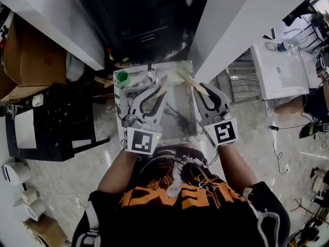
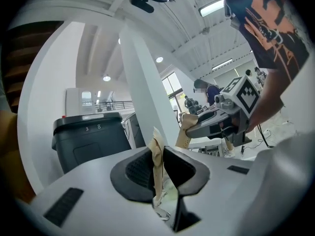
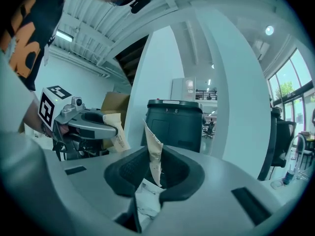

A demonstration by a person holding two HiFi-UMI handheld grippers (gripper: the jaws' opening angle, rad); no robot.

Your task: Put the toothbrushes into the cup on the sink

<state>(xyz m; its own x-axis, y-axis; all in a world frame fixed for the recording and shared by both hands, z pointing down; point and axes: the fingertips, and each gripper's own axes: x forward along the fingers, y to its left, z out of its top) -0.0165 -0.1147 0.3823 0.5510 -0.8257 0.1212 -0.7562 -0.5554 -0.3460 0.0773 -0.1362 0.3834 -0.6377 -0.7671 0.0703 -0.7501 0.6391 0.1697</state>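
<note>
In the head view both grippers hang over a marble sink top (image 1: pixel 177 118). A green cup (image 1: pixel 122 77) stands at its far left corner. My left gripper (image 1: pixel 162 90) is shut on a beige paper-wrapped toothbrush (image 1: pixel 164 84), which stands upright between the pads in the left gripper view (image 2: pixel 157 156). My right gripper (image 1: pixel 201 89) is shut on a second wrapped toothbrush (image 1: pixel 188 79), which also rises from the jaws in the right gripper view (image 3: pixel 154 154). Each gripper view shows the other gripper and its package to the side: the right gripper (image 2: pixel 199 128), the left gripper (image 3: pixel 109 128).
A black bin (image 1: pixel 139 19) stands behind the sink between two white walls (image 1: pixel 236 19). Left of the sink are a black crate (image 1: pixel 56 122) and a cardboard box (image 1: pixel 36 55). A white basin unit (image 1: pixel 282 71) stands at the right. Cables lie on the floor.
</note>
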